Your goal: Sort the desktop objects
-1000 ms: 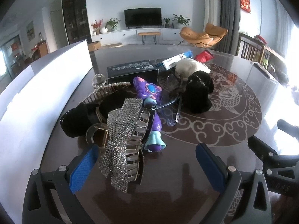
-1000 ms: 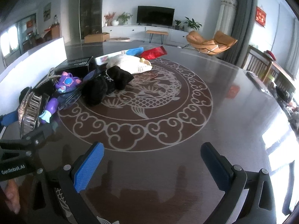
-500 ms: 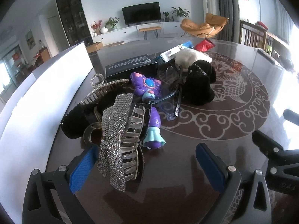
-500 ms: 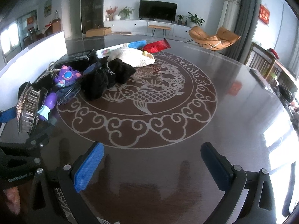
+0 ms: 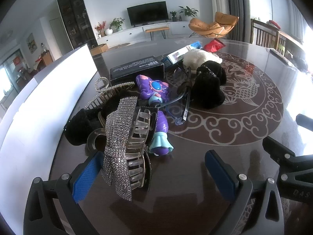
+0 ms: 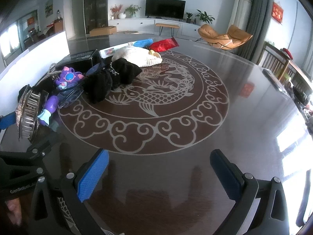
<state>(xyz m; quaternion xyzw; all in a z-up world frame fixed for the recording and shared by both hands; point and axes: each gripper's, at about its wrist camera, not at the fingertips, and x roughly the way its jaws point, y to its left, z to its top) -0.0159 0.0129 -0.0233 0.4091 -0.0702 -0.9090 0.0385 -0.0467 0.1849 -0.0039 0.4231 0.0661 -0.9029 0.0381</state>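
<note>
2 grippers are hovering low over a dark glossy table [image 6: 244, 74] with a pale fish-and-cloud pattern, and both are standing wide apart with nothing between their blue pads. In the left wrist view, the left gripper [image 5: 156, 173] is filling the bottom of the frame, and a rhinestone claw clip [image 5: 125, 146] is lying just inside its left pad [image 5: 87, 176], seemingly brushing it, though the fisheye is making actual contact hard to judge. The right pad is sitting well clear of the clip.

Behind the clip, toward the centre of that frame, a purple toy [image 5: 156, 105] with a teal base is lying lengthwise, with clear blue-tinted glasses [image 5: 180, 101] just to its right and a black fuzzy item [image 5: 207, 86] beside those. A black plush piece [image 5: 82, 127] is sitting at centre left, with a pearl hair comb [image 5: 105, 90] above it. A black box [image 5: 137, 70] is resting further back, and a cream plush [image 5: 199, 57] and a red packet [image 5: 213, 45] are lying toward the upper right. A white panel [image 5: 39, 107] is running along the left edge.

In the right wrist view, the right gripper [image 6: 158, 176] is hanging over bare tabletop at the bottom of the frame, released, with the whole pile gathered at the left and upper left, well apart from it.
</note>
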